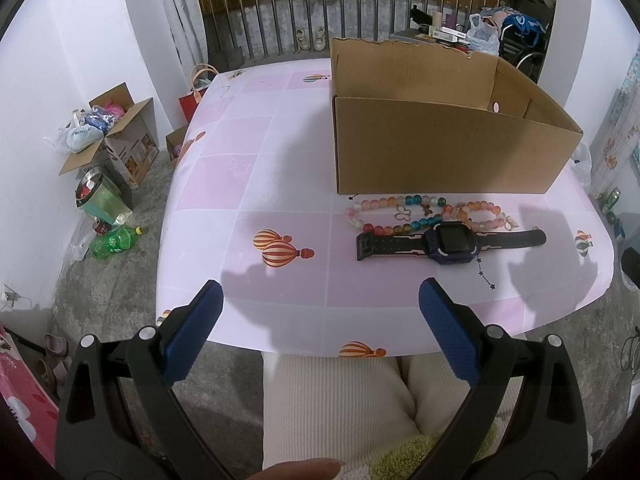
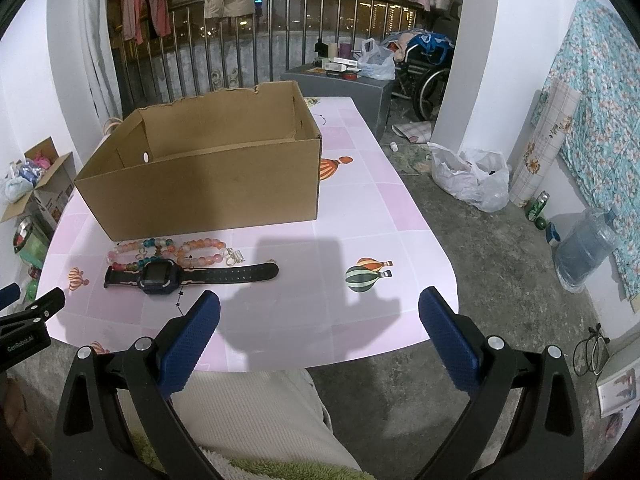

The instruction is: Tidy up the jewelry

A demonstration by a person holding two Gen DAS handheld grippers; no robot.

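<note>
A dark smartwatch (image 1: pixel 450 242) (image 2: pixel 162 276) lies flat on the pink table, straps stretched out. Just behind it rest two beaded bracelets: a multicolour one (image 1: pixel 390 210) (image 2: pixel 138 254) and an orange-pink one (image 1: pixel 486 214) (image 2: pixel 204 252). An open cardboard box (image 1: pixel 440 152) (image 2: pixel 208 188) stands right behind the beads. My left gripper (image 1: pixel 320 300) hovers open over the table's near edge, left of the watch. Over the near edge to the right of the watch, my right gripper (image 2: pixel 320 308) is open too. Neither holds anything.
The pink tablecloth (image 1: pixel 248 184) (image 2: pixel 380 216) carries balloon prints. A person's cream-trousered legs (image 1: pixel 336 404) sit below the near edge. Boxes, bags and bottles (image 1: pixel 108 152) litter the floor at left; plastic bags and a water jug (image 2: pixel 584 248) at right. A railing runs behind.
</note>
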